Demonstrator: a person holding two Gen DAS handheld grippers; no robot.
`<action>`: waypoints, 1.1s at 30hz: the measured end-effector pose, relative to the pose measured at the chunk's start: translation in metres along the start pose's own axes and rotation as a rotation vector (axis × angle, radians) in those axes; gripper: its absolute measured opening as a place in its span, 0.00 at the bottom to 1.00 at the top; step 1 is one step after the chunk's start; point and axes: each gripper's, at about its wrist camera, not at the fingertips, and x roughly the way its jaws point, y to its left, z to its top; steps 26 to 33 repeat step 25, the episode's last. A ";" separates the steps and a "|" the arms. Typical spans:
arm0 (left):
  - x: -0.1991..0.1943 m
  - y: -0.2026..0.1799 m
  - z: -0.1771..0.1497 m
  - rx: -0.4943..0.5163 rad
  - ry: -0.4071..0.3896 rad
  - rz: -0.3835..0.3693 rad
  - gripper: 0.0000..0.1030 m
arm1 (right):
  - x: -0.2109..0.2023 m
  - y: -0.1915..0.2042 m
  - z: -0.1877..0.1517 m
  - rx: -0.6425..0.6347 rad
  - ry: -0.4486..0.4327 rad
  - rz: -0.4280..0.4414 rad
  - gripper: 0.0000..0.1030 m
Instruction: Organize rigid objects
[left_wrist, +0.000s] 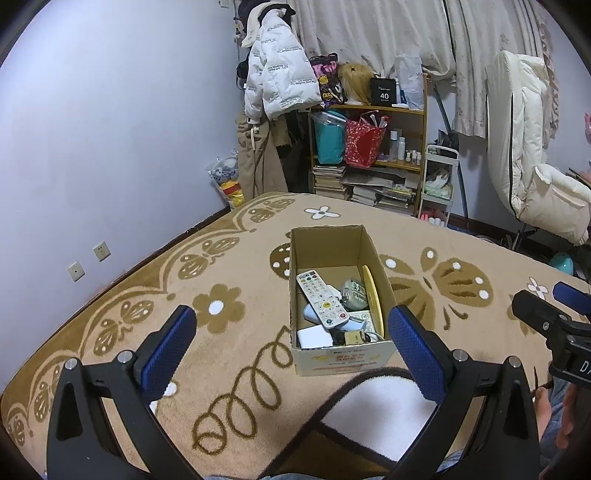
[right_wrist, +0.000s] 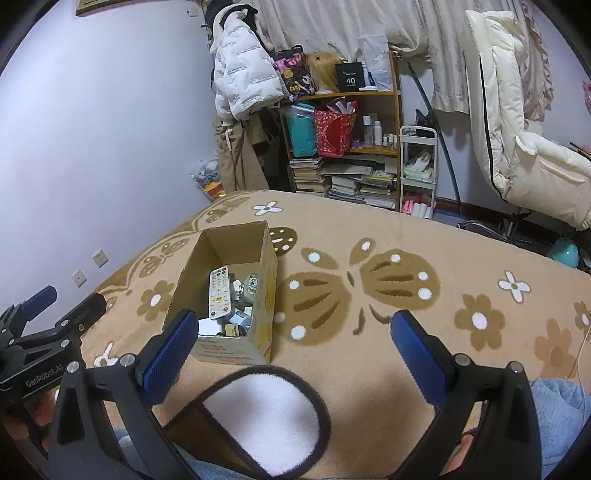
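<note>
An open cardboard box (left_wrist: 328, 243) (right_wrist: 266, 258) stands on the patterned beige carpet. Inside lie a white remote control (left_wrist: 320, 299) (right_wrist: 219, 291), a round pale object (left_wrist: 352, 293), a thin yellow disc (left_wrist: 371, 291) against the right wall, a white block (left_wrist: 314, 338) and other small items. My left gripper (left_wrist: 293, 350) is open, its blue pads spread just in front of the box with nothing between them. My right gripper (right_wrist: 295, 350) is open too, empty, right of the box. Each gripper shows at the edge of the other's view: the right gripper (left_wrist: 550, 306), the left gripper (right_wrist: 55, 310).
The beige carpet (right_wrist: 369, 236) with brown butterfly and flower patterns spreads to the right. A wooden shelf (left_wrist: 369, 147) with bags and stacked books stands at the back wall, beside hanging coats (left_wrist: 277, 74). A person's knees and hands show at the bottom edges.
</note>
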 end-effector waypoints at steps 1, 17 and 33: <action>0.000 0.000 0.000 -0.002 0.000 0.000 1.00 | 0.000 0.000 0.000 0.000 0.000 -0.001 1.00; 0.003 0.001 -0.004 -0.012 0.004 0.000 1.00 | 0.001 -0.002 -0.003 0.006 0.013 -0.011 1.00; 0.005 -0.004 -0.004 0.013 0.017 -0.014 1.00 | 0.001 -0.003 -0.002 0.009 0.013 -0.013 1.00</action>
